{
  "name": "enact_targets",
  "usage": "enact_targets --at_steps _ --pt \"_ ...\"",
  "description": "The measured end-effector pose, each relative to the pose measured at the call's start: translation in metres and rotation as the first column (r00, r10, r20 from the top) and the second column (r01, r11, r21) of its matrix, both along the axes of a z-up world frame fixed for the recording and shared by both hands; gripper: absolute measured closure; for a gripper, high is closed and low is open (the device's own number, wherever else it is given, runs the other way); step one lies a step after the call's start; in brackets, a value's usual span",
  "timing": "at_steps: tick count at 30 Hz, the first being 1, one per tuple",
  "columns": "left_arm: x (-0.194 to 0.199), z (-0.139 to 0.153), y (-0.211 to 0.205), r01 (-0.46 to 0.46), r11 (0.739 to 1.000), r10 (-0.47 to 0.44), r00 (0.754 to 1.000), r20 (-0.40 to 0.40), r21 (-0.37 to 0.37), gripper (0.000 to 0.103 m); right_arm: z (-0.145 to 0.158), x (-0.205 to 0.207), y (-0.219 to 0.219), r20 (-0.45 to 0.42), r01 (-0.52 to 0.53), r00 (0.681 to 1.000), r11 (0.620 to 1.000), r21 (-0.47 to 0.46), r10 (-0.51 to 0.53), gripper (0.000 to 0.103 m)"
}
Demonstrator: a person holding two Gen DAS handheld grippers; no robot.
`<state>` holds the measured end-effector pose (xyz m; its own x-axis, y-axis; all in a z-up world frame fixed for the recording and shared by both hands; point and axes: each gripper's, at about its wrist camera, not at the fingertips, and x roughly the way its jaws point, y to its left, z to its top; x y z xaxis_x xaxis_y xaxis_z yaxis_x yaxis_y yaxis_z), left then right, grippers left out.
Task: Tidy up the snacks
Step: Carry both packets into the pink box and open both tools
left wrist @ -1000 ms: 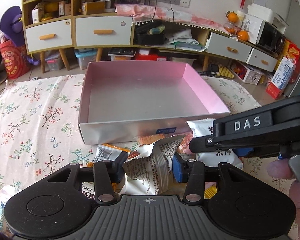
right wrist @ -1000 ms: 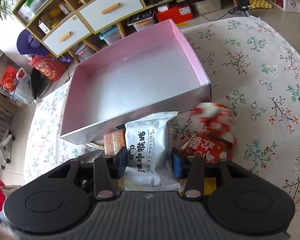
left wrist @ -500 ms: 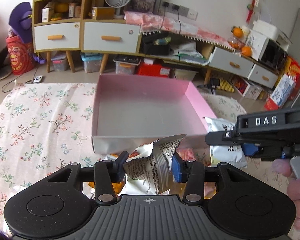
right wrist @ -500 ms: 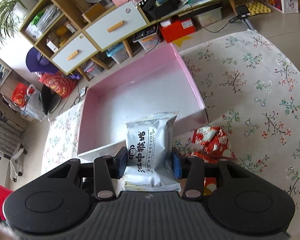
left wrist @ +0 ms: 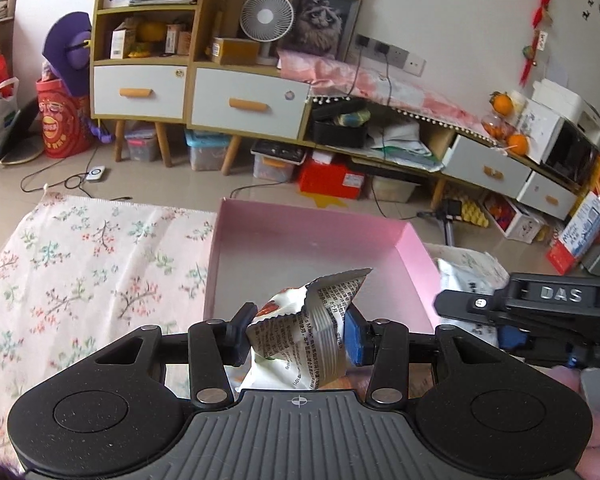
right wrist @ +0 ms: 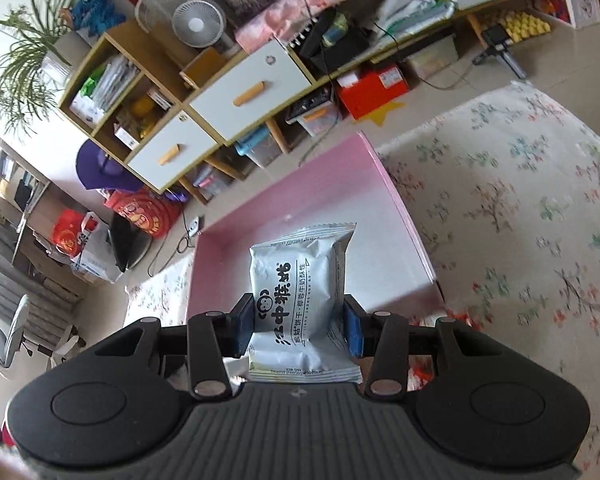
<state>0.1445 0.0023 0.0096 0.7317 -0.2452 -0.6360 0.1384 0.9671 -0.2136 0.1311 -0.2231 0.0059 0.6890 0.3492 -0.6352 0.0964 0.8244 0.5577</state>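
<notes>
My left gripper (left wrist: 300, 336) is shut on a crumpled white snack packet (left wrist: 308, 336) with small print, held above the near wall of the pink box (left wrist: 416, 256). My right gripper (right wrist: 298, 328) is shut on a flat silver-white biscuit packet (right wrist: 300, 276) with black Chinese lettering, held above the near part of the same pink box (right wrist: 404, 216). The box's grey inside shows no snacks. The right gripper also shows at the right of the left wrist view (left wrist: 540, 308), with its packet (left wrist: 468, 276) partly seen. Red snack packets (right wrist: 460, 316) lie below, mostly hidden.
The box stands on a table with a floral cloth (left wrist: 80, 264), which also shows in the right wrist view (right wrist: 520, 200). Beyond the table's far edge are the floor, wooden cabinets with white drawers (left wrist: 248, 100), storage bins and a fan (left wrist: 266, 18).
Both grippers have risen from the snack pile at the box's near wall, each carrying its packet. The table and box now look farther below, and the room behind is more in view.
</notes>
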Motion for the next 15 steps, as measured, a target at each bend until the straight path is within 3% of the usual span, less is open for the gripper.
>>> enact_targets --at_steps 7,11,15 --pt "0.026 -0.02 0.0 -0.03 0.999 0.031 1.0 -0.002 0.033 0.063 -0.011 0.017 -0.01 0.028 0.018 0.999 1.0 -0.01 -0.018 0.061" --pt "0.037 -0.026 -0.001 -0.026 0.999 0.026 1.0 0.005 0.023 0.075 -0.015 0.024 -0.01 0.03 0.018 0.999 0.999 -0.028 -0.017 0.061" --pt "0.044 -0.036 0.001 -0.038 0.999 0.038 0.999 -0.012 0.009 0.075 -0.016 0.028 -0.002 0.042 -0.01 0.999 0.999 -0.04 0.012 0.061"
